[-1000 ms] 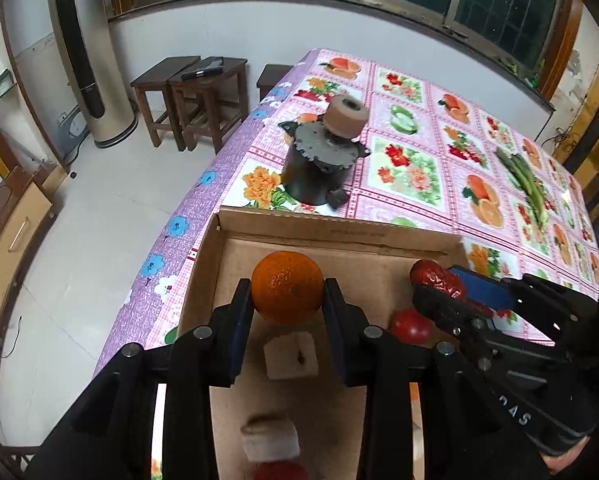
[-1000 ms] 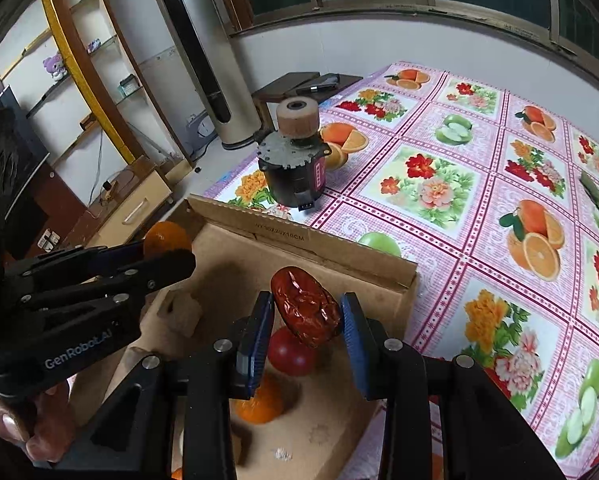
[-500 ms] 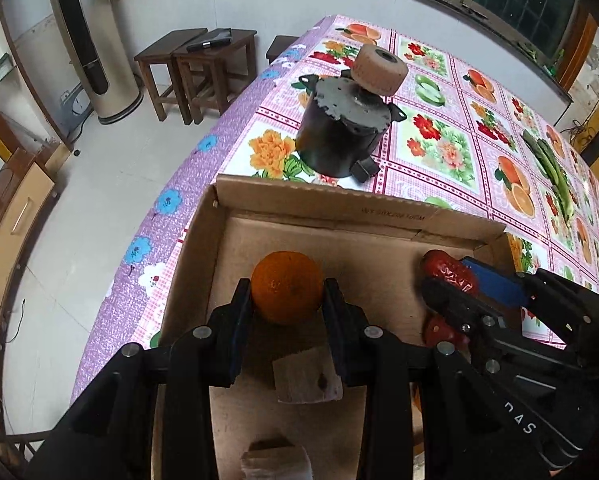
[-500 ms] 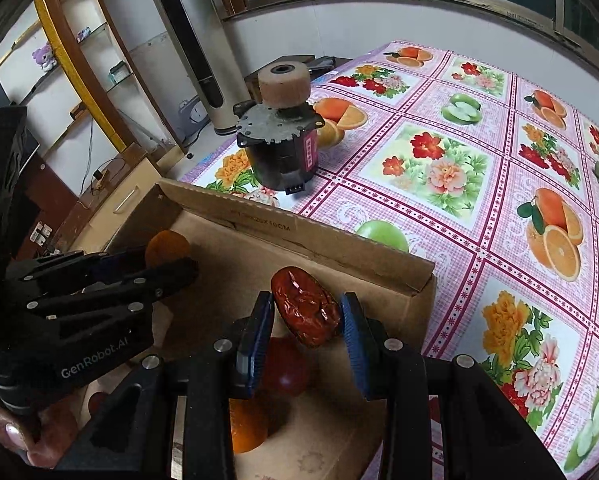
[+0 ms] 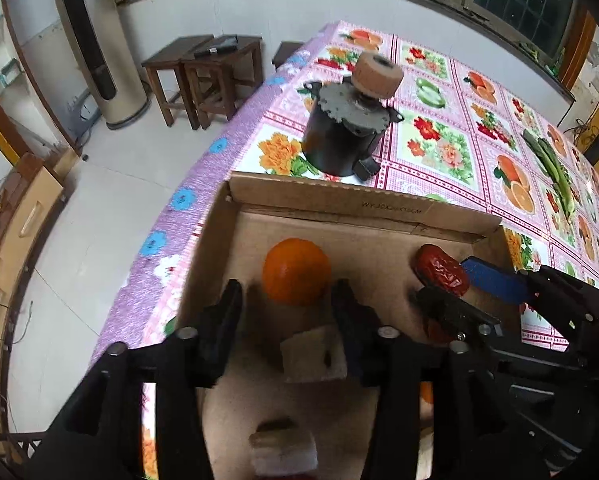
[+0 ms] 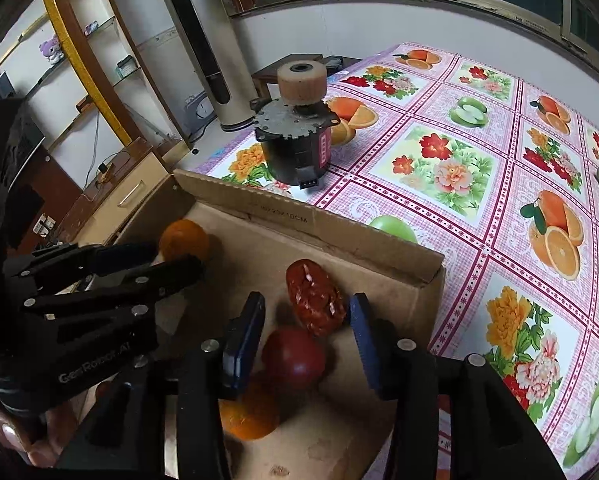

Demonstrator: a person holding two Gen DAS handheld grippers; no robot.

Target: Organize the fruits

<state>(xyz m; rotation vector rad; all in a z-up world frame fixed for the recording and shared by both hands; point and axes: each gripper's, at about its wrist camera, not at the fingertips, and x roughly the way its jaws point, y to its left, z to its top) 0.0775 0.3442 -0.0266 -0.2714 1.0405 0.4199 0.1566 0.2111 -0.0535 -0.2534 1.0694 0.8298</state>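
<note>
A: Logging the left gripper (image 5: 287, 286): standing spread, pinching nothing. Bracketing the round orange fruit (image 5: 296, 272), leaving a gap at the left finger; at the right finger, cannot tell whether touching.

B: Agreeing. Placing that fruit on the floor of the brown cardboard box (image 5: 339, 204), near the far wall. Also noting a pale foam block (image 5: 313, 356) lying just behind it, between the fingers.

A: Turning to the right gripper (image 6: 306, 300): likewise standing spread, clamping nothing. Flanking the wrinkled dark-red date (image 6: 315, 304) without touching on either side.

B: Recording the date as resting in the box's right corner, leaning against a smooth round red fruit (image 6: 293, 354). Spotting a second orange fruit (image 6: 247, 416) just beside that, partly hidden by the finger.

A: Marking the black cylindrical motor with the tan roller (image 6: 295, 152) as standing upright beyond the box, on the pink flowered tablecloth (image 6: 439, 168).
</note>
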